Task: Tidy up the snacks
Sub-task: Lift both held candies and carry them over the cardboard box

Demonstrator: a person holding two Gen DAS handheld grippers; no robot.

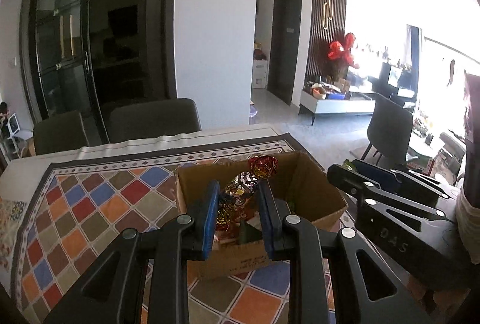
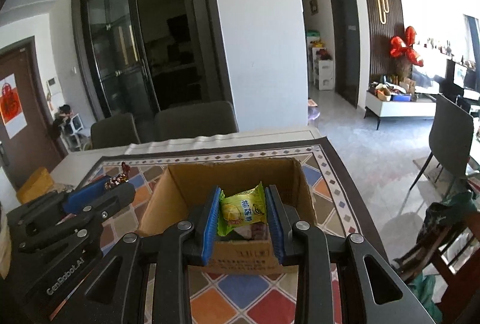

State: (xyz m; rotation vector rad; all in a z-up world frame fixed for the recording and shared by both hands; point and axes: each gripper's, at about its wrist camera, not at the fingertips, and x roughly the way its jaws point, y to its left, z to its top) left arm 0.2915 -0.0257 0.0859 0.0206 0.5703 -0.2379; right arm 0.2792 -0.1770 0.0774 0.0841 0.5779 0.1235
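Your left gripper [image 1: 237, 198] clamps a foil candy [image 1: 237, 195], your right [image 2: 243, 210] a green packet [image 2: 243, 208], both over the box [image 2: 180, 183]; next, release them inside.

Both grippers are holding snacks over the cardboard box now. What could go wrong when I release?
The left gripper grips the foil-wrapped candy low, so its twisted top could tip outward and catch the cardboard box wall. The right gripper holds the yellow-green snack packet near the box's front edge; it might land outside. The grippers are close and could bump.
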